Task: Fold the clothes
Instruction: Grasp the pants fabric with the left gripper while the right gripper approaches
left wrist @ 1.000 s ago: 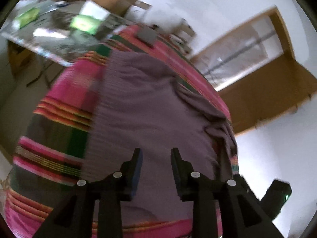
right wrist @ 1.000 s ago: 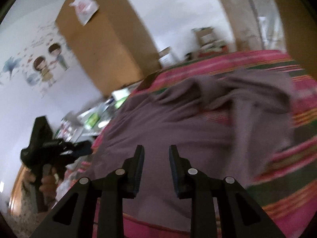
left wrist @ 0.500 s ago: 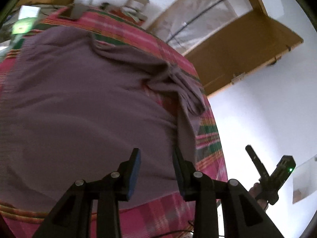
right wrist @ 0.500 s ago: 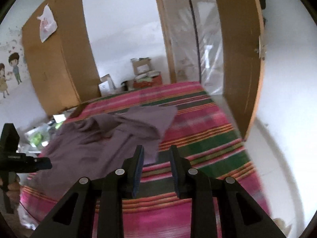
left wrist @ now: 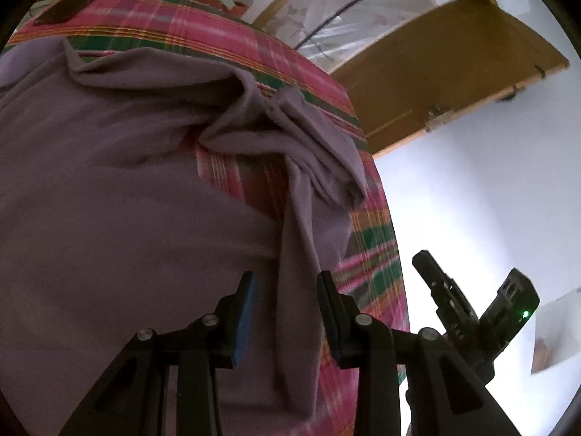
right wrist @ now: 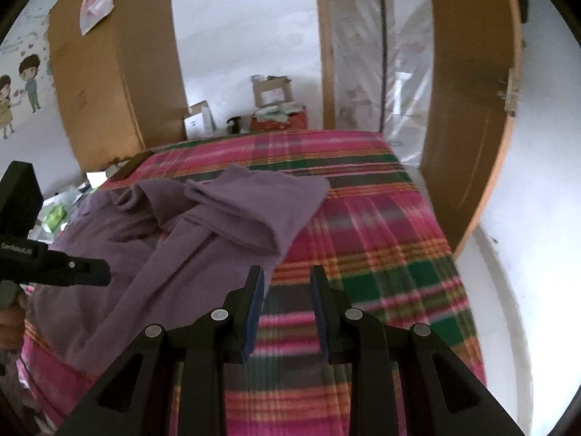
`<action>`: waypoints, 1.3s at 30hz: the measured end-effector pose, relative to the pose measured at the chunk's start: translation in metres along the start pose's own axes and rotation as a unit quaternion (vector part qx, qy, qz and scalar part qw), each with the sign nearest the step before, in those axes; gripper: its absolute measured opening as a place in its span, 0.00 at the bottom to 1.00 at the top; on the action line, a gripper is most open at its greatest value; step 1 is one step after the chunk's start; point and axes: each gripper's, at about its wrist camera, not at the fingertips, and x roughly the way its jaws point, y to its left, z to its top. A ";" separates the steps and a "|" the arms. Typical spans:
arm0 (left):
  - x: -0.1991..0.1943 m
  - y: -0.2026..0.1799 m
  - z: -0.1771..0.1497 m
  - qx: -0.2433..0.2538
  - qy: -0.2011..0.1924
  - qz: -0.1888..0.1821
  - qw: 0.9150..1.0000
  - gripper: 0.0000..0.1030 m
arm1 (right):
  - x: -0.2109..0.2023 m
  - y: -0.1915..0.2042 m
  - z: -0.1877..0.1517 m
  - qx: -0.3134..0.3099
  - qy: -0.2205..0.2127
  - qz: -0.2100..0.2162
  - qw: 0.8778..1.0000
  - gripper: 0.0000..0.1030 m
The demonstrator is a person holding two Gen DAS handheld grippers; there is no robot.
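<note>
Since a second ago both views have been swung from the garment's body toward its far side, so the rumpled sleeve (left wrist: 319,152) is now faced, probably the next part to be folded in. One purple garment (right wrist: 174,239) is counted, spread on one plaid blanket (right wrist: 381,239). The left gripper (left wrist: 287,290) and right gripper (right wrist: 287,285) (two tools) are held parted, nothing pinched.

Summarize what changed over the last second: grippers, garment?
Both views swung toward the bed's door side: the left gripper now sits over the purple garment's bunched sleeve, and the right gripper is past the garment's edge, over the plaid blanket. Left jaws have been opening slightly; nothing is gripped. Garment unchanged, still unfolded; right jaws still open and empty.
</note>
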 end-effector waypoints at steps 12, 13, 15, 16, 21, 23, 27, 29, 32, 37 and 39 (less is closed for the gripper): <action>0.030 0.031 0.065 -0.083 -0.019 0.030 0.996 0.36 | 0.082 -0.005 0.047 -0.026 0.026 0.030 0.999 0.32; 0.034 0.031 0.068 -0.083 -0.016 0.030 0.996 0.36 | 0.086 -0.002 0.049 -0.036 0.025 0.037 0.998 0.35; 0.042 0.031 0.074 -0.086 -0.007 0.030 0.996 0.36 | 0.093 0.008 0.052 -0.057 0.029 0.047 0.997 0.38; 0.045 0.032 0.078 -0.093 -0.007 0.025 0.995 0.36 | 0.097 0.014 0.054 -0.072 0.031 0.052 0.996 0.39; 0.056 0.033 0.092 -0.098 -0.011 0.029 0.995 0.36 | 0.112 0.043 0.057 -0.141 0.033 0.056 0.988 0.42; 0.058 0.036 0.096 -0.107 -0.009 0.023 0.994 0.36 | 0.121 0.055 0.057 -0.176 0.034 0.040 0.983 0.43; 0.065 0.040 0.099 -0.117 -0.003 0.012 0.993 0.36 | 0.135 0.068 0.053 -0.226 0.037 0.003 0.973 0.43; 0.064 0.041 0.101 -0.114 -0.004 0.009 0.993 0.36 | 0.140 0.067 0.053 -0.229 0.042 0.002 0.972 0.43; 0.064 0.046 0.103 -0.123 -0.004 0.004 0.992 0.33 | 0.143 0.064 0.054 -0.221 0.048 0.007 0.974 0.43; 0.060 0.043 0.101 -0.116 -0.009 0.006 0.993 0.33 | 0.124 0.060 0.056 -0.189 0.035 0.059 0.980 0.43; 0.058 0.040 0.098 -0.111 -0.010 0.008 0.994 0.33 | 0.123 0.067 0.053 -0.206 0.036 0.059 0.976 0.43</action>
